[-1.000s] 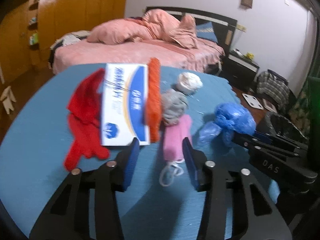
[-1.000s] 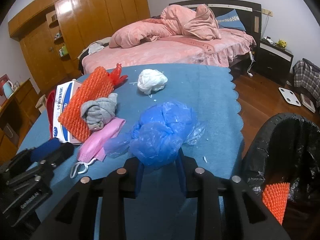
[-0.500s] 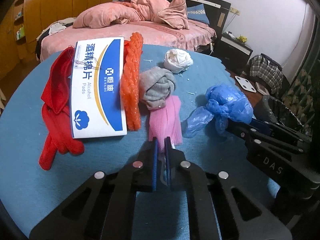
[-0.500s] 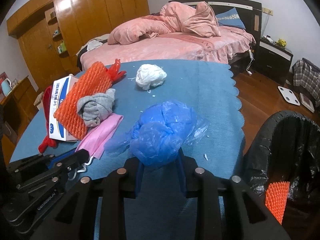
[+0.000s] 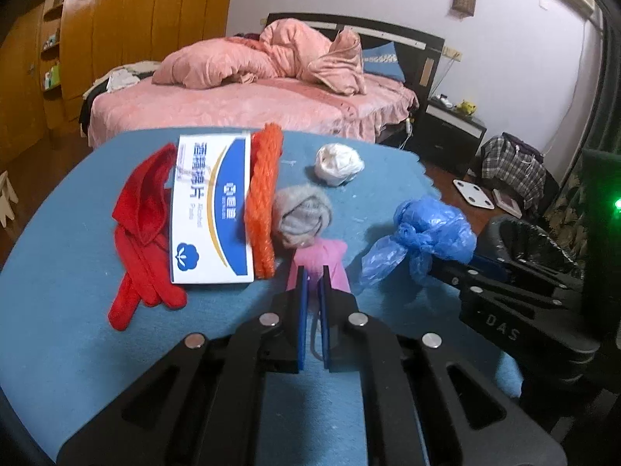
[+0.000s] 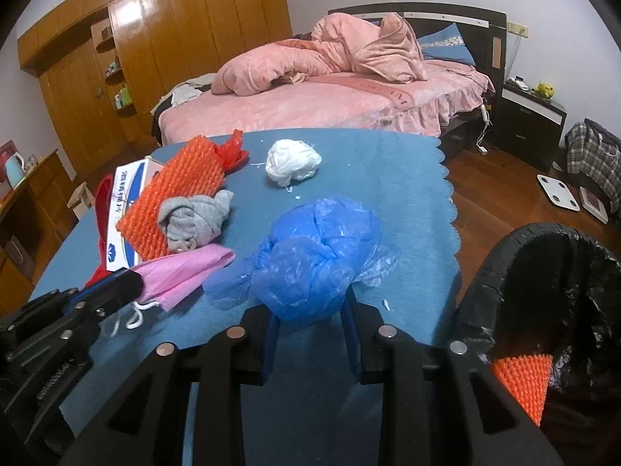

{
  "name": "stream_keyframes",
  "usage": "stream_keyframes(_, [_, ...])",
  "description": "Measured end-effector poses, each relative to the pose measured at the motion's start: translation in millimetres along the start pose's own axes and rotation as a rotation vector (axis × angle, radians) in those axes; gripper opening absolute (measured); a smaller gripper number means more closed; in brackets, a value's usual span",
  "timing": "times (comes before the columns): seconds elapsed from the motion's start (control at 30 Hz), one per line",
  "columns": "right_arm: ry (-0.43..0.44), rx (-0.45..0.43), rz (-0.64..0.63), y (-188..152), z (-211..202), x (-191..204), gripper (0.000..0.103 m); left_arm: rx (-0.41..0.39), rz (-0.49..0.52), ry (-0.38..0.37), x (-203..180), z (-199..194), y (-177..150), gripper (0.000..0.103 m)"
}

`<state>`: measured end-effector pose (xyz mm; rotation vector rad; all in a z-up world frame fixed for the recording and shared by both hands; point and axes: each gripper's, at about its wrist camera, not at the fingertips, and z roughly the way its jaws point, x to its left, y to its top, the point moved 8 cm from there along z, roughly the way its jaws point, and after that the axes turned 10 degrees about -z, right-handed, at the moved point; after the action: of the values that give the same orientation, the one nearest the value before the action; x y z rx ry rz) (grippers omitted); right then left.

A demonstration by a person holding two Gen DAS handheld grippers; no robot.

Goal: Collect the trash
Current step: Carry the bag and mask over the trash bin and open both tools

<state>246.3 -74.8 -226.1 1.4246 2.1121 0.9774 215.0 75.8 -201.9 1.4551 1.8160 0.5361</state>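
Left gripper (image 5: 313,272): its jaws are almost closed on the near edge of the pink face mask (image 5: 324,258); only a narrow gap is between the blue pads, and the mask's white ear loop (image 6: 134,316) hangs below.
Right gripper (image 6: 310,306): it holds the crumpled blue plastic bag (image 6: 314,260), and the bag bulges above the two fingers.
Position of the mask: in the left wrist view it lies just above centre, toward 12 o'clock from the fingers, and it touches the grey rolled cloth (image 5: 300,217) behind it.
Position of the blue bag: in the left wrist view it is at about 3 o'clock from the mask, near the table edge.
Trash bin (image 6: 504,256): black liner, at 4 o'clock in the right wrist view, beside the blue table (image 6: 396,163); something orange already lies inside.
Other things on the table: orange foam net (image 5: 264,198), alcohol pad box (image 5: 211,209), red cloth (image 5: 141,221), white crumpled wad (image 5: 337,163).
Step in hand, as judged: both tools have a piece of trash, and the next action is probably to carry them to the bin.
Advice for the step: lift the mask straight up first, so the grey cloth is not dragged with it.
Advice for the loop: keep the grip firm, since thin fabric may slip and the loop may catch.
Advice for release: bring each piece fully above the bin opening before the jaws open, because the light bag may drift.
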Motion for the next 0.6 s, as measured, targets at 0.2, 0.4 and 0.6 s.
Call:
stream_keyframes(0.2, [0.01, -0.022, 0.01, 2.1, -14.7, -2.8, 0.029, -0.037, 0.014, -0.038, -11.4, -24.3, 2.8, 0.005])
stream_keyframes(0.4, [0.01, -0.057, 0.005, 6.7, -34.8, -5.3, 0.029, -0.083, 0.034, -0.064, -23.6, -47.3, 6.6, 0.005])
stream_keyframes(0.6, [-0.014, -0.093, 0.002, 9.1, -60.2, -12.8, 0.029, -0.131, 0.053, -0.077, -38.7, -66.4, 17.0, 0.005])
